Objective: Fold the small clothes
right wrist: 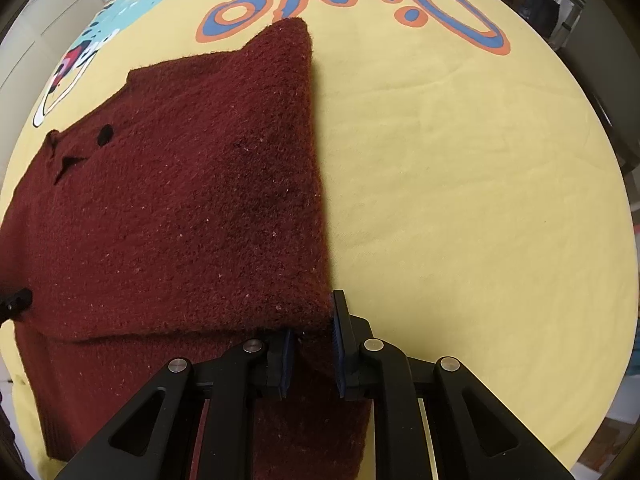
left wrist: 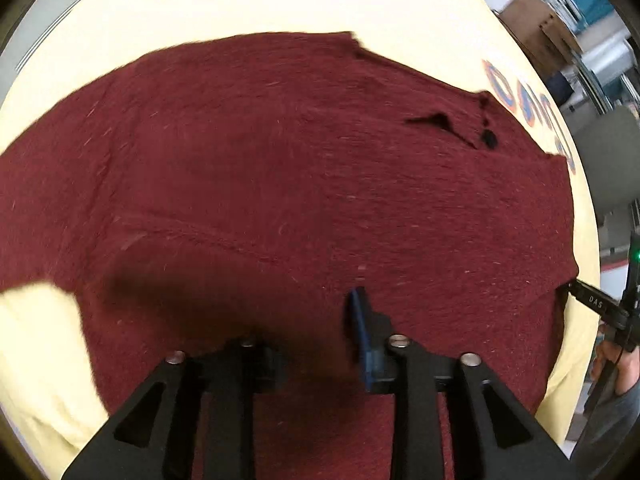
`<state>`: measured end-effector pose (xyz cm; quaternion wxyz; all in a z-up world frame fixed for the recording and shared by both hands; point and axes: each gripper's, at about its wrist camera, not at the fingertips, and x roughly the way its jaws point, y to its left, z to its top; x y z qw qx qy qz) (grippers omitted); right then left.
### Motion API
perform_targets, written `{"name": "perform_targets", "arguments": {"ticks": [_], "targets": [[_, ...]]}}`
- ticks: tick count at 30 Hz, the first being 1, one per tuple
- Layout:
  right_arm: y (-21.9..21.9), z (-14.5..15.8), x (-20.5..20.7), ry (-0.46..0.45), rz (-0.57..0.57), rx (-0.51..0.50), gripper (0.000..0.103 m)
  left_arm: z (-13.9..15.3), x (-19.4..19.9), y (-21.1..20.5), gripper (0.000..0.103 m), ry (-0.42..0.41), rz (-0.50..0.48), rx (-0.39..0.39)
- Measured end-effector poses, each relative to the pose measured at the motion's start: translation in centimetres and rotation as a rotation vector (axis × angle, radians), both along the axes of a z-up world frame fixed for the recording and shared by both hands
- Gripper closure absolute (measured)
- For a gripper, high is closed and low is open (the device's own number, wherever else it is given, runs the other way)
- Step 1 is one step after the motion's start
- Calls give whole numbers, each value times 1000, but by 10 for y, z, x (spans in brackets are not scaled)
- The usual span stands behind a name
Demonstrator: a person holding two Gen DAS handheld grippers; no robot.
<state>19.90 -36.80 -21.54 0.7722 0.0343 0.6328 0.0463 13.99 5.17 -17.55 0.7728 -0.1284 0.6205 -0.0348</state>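
A dark red knitted sweater (left wrist: 280, 160) lies flat on a yellow printed sheet (left wrist: 280, 8), with a black button (left wrist: 489, 140) near its neck. My left gripper (left wrist: 308, 344) points down over the sweater's lower part, jaws apart, red knit showing between them with no grip visible. In the right wrist view one side of the sweater (right wrist: 180, 200) is folded over, giving a straight right edge. My right gripper (right wrist: 312, 344) is shut on the near corner of that folded edge. Its black finger (left wrist: 600, 304) also appears at the sweater's right edge in the left wrist view.
The yellow sheet (right wrist: 460, 200) carries a blue-and-orange "Dino" print (right wrist: 360, 12) beyond the sweater. Cardboard boxes (left wrist: 536, 12) and shelving stand past the sheet's far right. A person's hand (left wrist: 612, 364) holds the right gripper's handle. White cabinet doors (right wrist: 40, 32) stand at the left.
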Motion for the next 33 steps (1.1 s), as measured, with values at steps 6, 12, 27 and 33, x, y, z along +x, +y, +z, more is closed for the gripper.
{"name": "perform_targets", "arguments": {"ticks": [6,12,27,33], "targets": [[7,-9,-2,2,-5,4,84,-6,-8,28,65,28,36,22],[8,-6,-6,11,0,-30,72,5,-12,51,19,24,49,80],[-8,9,-44,1,-48,-30,38,-22,39,72,6,96,46,68],[-21,8,-50,2,-82,-29,38,-32,49,29,51,58,-17,88]]}}
